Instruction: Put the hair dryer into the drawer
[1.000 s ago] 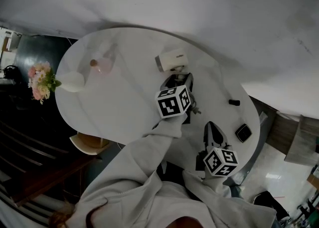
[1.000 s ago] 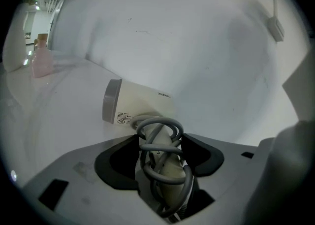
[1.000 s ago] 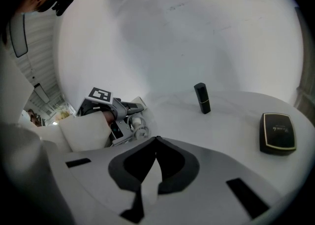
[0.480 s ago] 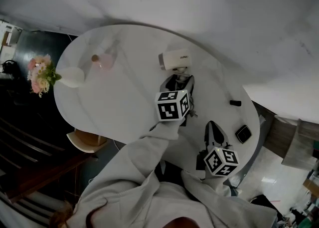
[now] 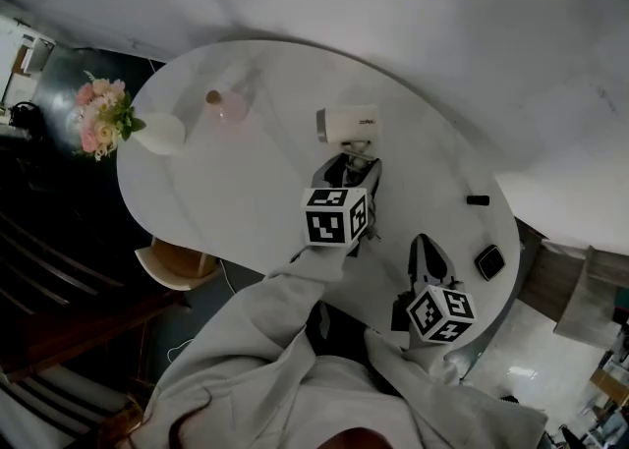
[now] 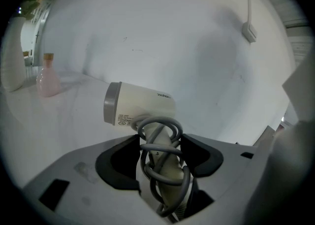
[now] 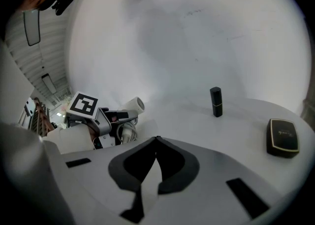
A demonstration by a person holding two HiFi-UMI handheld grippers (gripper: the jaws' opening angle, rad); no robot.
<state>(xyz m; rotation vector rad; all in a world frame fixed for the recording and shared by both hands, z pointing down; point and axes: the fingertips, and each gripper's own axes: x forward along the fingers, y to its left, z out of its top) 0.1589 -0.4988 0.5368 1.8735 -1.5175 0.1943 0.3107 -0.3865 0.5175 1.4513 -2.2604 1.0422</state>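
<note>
L claw (image 6: 160, 149): clamped on cord-wrapped handle of hair dryer (image 6: 140, 107), body poking out ahead, over table (image 5: 246, 182). R claw (image 7: 156, 143): jaws together, empty. Step: grip made, carry pending. Drawer not in view; next prob. find it, open w/ R claw.

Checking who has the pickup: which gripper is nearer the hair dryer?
Left. The left gripper grips the hair dryer by its handle; the right gripper, jaws together and empty, hangs apart from it, closer to the person.
</note>
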